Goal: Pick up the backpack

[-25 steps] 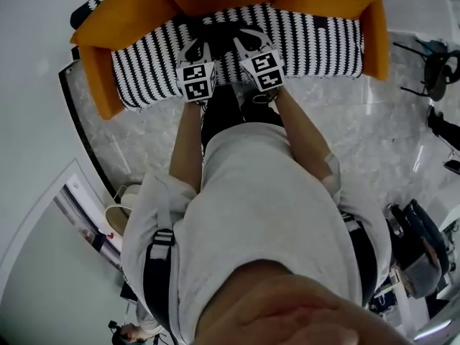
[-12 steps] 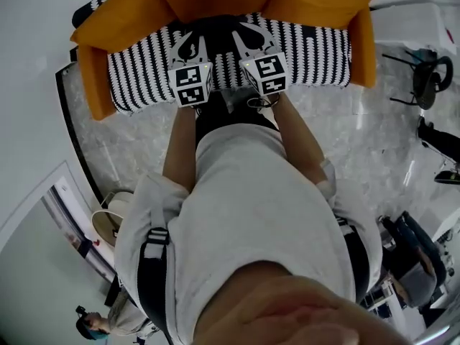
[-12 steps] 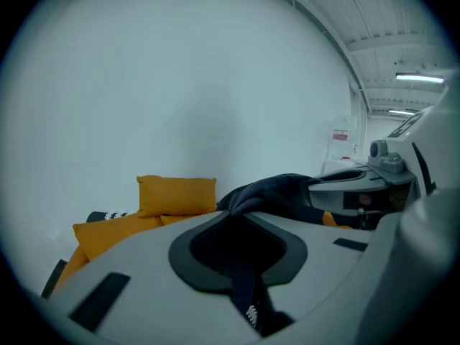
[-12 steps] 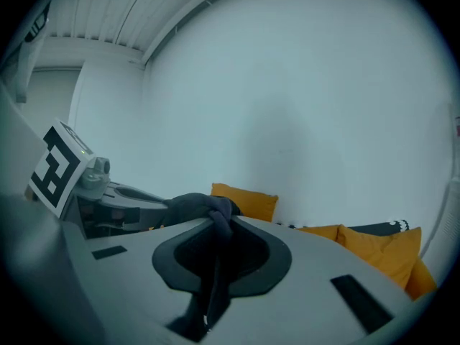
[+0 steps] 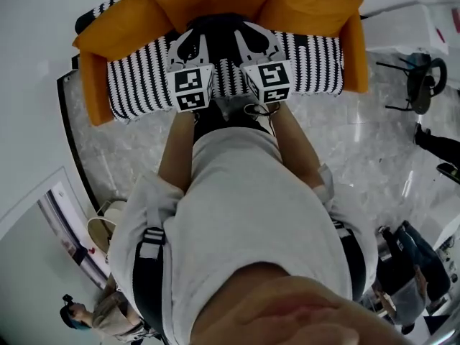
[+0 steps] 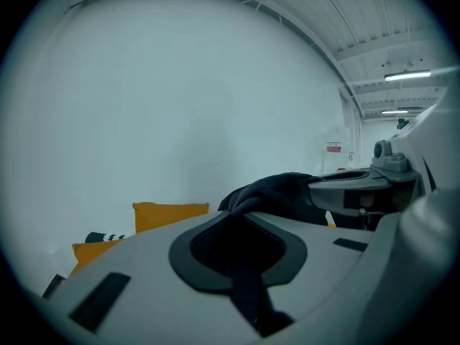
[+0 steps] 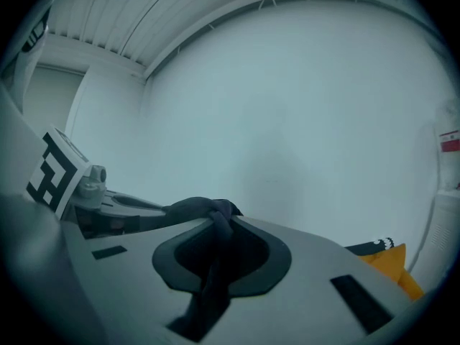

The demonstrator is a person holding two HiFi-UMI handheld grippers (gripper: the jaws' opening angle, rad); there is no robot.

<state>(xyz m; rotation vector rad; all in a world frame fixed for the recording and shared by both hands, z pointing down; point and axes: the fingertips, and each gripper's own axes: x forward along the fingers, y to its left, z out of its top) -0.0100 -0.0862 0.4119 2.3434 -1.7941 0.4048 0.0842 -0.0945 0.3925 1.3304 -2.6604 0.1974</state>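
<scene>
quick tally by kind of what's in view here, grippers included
grippers: 2, left gripper and right gripper
backpack: 1
orange sofa: 1
striped cover: 1
total: 5

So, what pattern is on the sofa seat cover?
Black-and-white stripes on the seat cover, clearest in the head view.

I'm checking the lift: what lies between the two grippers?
The backpack, its fabric running from the left gripper to the right gripper, both shut on it; the left gripper view shows it.

A striped throw [image 5: 144, 85] covers the orange sofa [image 5: 92, 77].
</scene>
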